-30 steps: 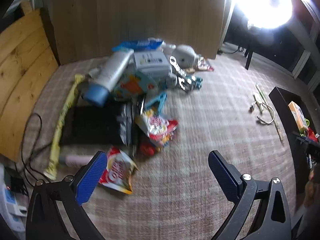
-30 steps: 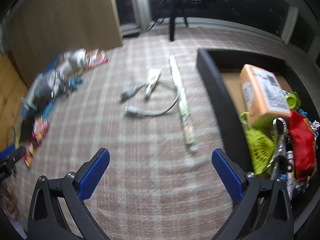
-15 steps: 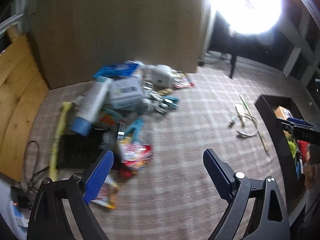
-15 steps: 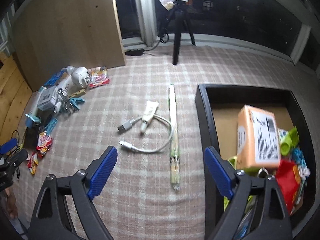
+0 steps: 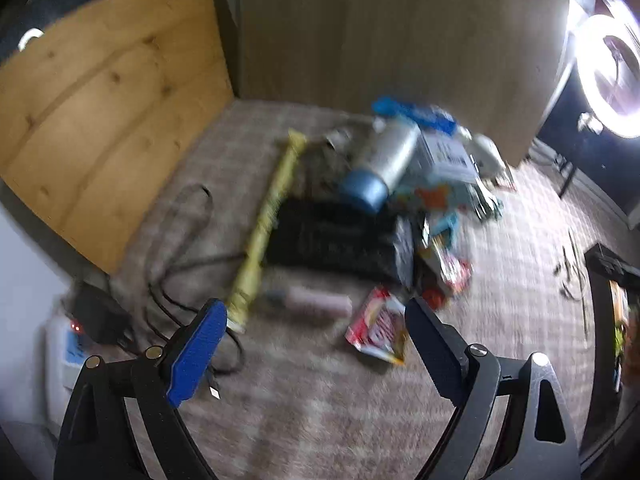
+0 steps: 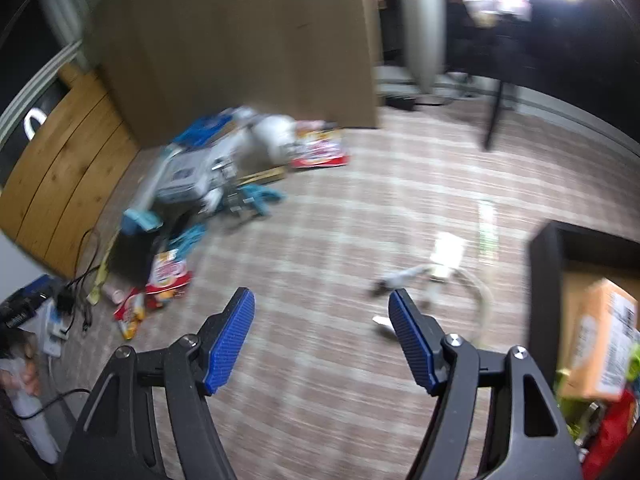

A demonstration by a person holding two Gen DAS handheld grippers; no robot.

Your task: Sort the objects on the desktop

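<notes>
A pile of desktop objects lies on the checked cloth: a silver bottle with a blue cap [image 5: 380, 168], a black keyboard [image 5: 336, 240], a long yellow packet [image 5: 268, 216], a pink tube [image 5: 316, 300] and a red snack packet [image 5: 378, 330]. My left gripper [image 5: 316, 336] is open and empty, just in front of the pink tube and snack packet. My right gripper [image 6: 322, 324] is open and empty over bare cloth. A black bin [image 6: 544, 276] at the right holds an orange box [image 6: 600, 340]. A white cable [image 6: 440, 280] lies near it.
A wooden board [image 5: 104, 120] leans at the left and a brown panel [image 5: 392, 40] stands behind the pile. Black cords and a power strip [image 5: 64, 352] lie at the left edge. A bright ring light [image 5: 608, 76] stands at the far right.
Both views have swung left. The left gripper has come nearer the pile's left side, near the pink tube. The right gripper has turned from the bin toward the pile. Both stay open.
</notes>
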